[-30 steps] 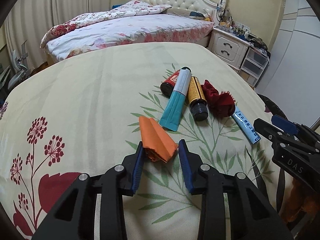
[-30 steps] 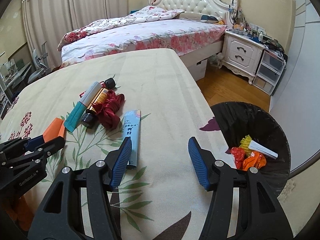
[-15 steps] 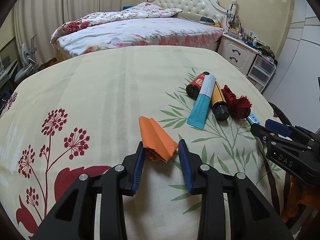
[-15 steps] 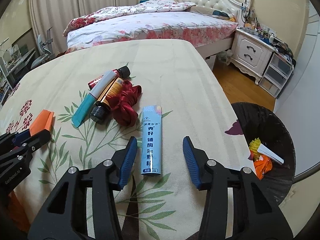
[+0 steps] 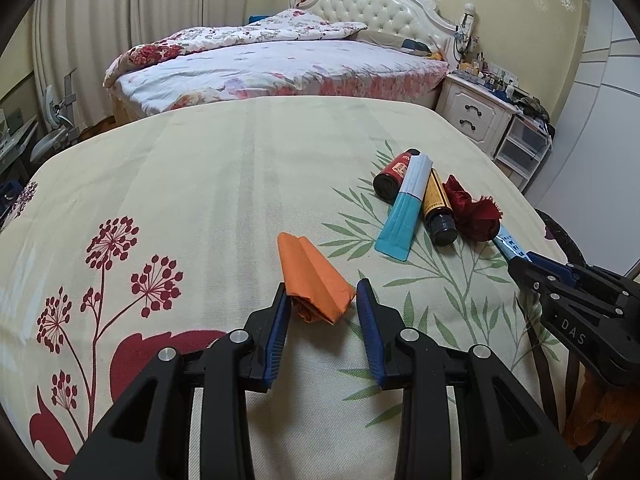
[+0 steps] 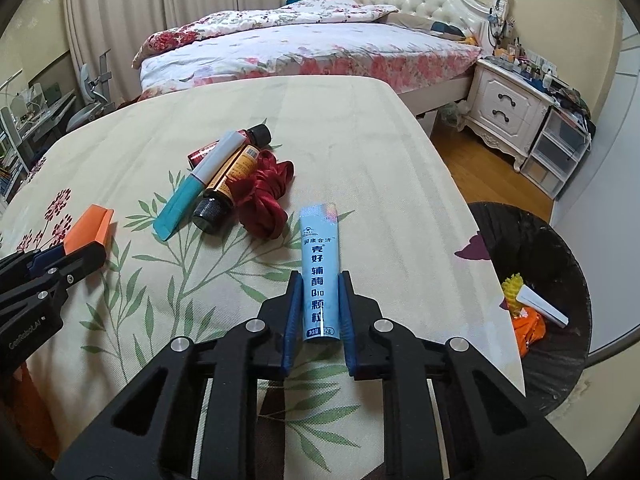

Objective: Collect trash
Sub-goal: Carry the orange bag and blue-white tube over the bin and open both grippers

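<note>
Mid-task, I judge. Trash bin (image 6: pixel 532 248), black-lined, sits on the floor off the right edge of the tabletop (image 5: pixel 224 184) & already holds some bits: I count approx 3 (a yellow piece, an orange wad, a white folded slip), though more could be hidden lower down. Left on the cloth: 6 items. 1 orange folded paper (image 5: pixel 312 276), 1 light-blue sachet (image 6: pixel 320 268) w/ printed text, 1 teal-and-white tube (image 5: pixel 406 208), 2 small bottles (a red-label bottle (image 5: pixel 394 176) & an amber bottle (image 5: pixel 436 204)), 1 dark-red cloth scrap (image 5: pixel 472 210). The tube, both bottles & the scrap lie bunched together, touching; the orange paper is apart on the left side, the sachet just beside the scrap on the bin side. Left gripper (image 5: pixel 322 306): jaws at medium width, straddling the near end of the orange paper; left pad looks to touch it, a gap shows on the right, so not clamped as far as I can tell. Right gripper (image 6: pixel 319 304): jaws narrow, pressed on both sides of the sachet's near end, so I read it as gripped, sachet lying flat on the cloth, not lifted. So: 2 pieces being addressed at once, 4 in the cluster untouched, none of the 6 in the bin yet. Bed (image 6: pixel 304 48) & nightstand (image 6: pixel 508 108) behind, not part of the job.
</note>
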Demonstrator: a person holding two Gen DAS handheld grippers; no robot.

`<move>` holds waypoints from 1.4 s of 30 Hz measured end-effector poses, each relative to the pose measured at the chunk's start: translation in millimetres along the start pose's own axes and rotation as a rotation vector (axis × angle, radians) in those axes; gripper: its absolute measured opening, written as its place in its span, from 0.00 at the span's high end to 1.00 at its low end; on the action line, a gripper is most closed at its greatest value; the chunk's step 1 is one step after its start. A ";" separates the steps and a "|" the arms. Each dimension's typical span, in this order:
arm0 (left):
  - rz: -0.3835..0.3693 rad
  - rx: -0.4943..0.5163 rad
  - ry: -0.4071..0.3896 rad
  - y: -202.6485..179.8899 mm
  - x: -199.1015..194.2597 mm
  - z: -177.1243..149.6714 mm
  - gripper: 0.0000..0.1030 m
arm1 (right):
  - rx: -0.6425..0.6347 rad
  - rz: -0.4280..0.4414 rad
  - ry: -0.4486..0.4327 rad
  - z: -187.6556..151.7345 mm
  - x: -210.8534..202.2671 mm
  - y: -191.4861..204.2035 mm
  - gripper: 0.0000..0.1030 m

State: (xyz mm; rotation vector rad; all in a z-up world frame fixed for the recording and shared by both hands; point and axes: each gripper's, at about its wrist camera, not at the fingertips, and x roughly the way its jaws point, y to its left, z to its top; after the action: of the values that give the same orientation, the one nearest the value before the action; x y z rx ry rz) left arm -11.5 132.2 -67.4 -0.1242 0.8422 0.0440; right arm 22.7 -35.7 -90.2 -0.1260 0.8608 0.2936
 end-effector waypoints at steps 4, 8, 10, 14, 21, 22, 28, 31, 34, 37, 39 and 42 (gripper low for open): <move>0.006 0.002 -0.010 -1.7 -1.9 -0.4 0.67 | 0.012 0.007 -0.019 -2.1 -4.6 -1.9 0.82; 0.001 0.003 -0.019 -5.0 -4.7 -0.6 0.67 | 0.026 0.013 -0.042 -4.0 -10.5 -5.0 0.82; -0.005 0.005 -0.027 -7.8 -6.5 -0.2 0.67 | 0.030 0.011 -0.053 -4.6 -13.5 -6.5 0.83; -0.016 0.016 -0.052 -16.4 -11.4 1.5 0.67 | 0.044 0.004 -0.076 -4.9 -20.4 -12.8 0.83; -0.048 0.058 -0.104 -40.5 -19.8 7.7 0.67 | 0.079 -0.028 -0.126 -3.7 -35.2 -30.7 0.83; -0.056 0.065 -0.108 -44.4 -20.3 8.7 0.67 | 0.085 -0.035 -0.134 -3.3 -37.7 -34.0 0.83; -0.096 0.103 -0.144 -68.3 -23.8 18.0 0.67 | 0.114 -0.079 -0.169 -2.1 -49.9 -55.2 0.83; -0.119 0.123 -0.162 -82.7 -24.1 23.7 0.67 | 0.133 -0.101 -0.183 -2.3 -54.5 -66.5 0.83; -0.142 0.152 -0.175 -100.2 -22.5 28.4 0.67 | 0.156 -0.131 -0.198 -2.6 -58.9 -80.6 0.83; -0.167 0.182 -0.187 -117.7 -19.8 33.1 0.67 | 0.173 -0.163 -0.213 -4.1 -62.9 -94.6 0.83; -0.185 0.199 -0.194 -128.8 -17.7 37.1 0.67 | 0.193 -0.181 -0.221 -4.5 -64.6 -105.1 0.83; -0.205 0.220 -0.210 -142.8 -14.8 43.3 0.67 | 0.219 -0.205 -0.233 -6.0 -66.1 -119.5 0.83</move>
State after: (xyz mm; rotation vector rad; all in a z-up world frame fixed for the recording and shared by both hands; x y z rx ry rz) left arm 23.3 -3.7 -14.7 0.0022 0.6164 -0.2242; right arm 14.0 -164.4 -44.8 0.0239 0.6378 0.0195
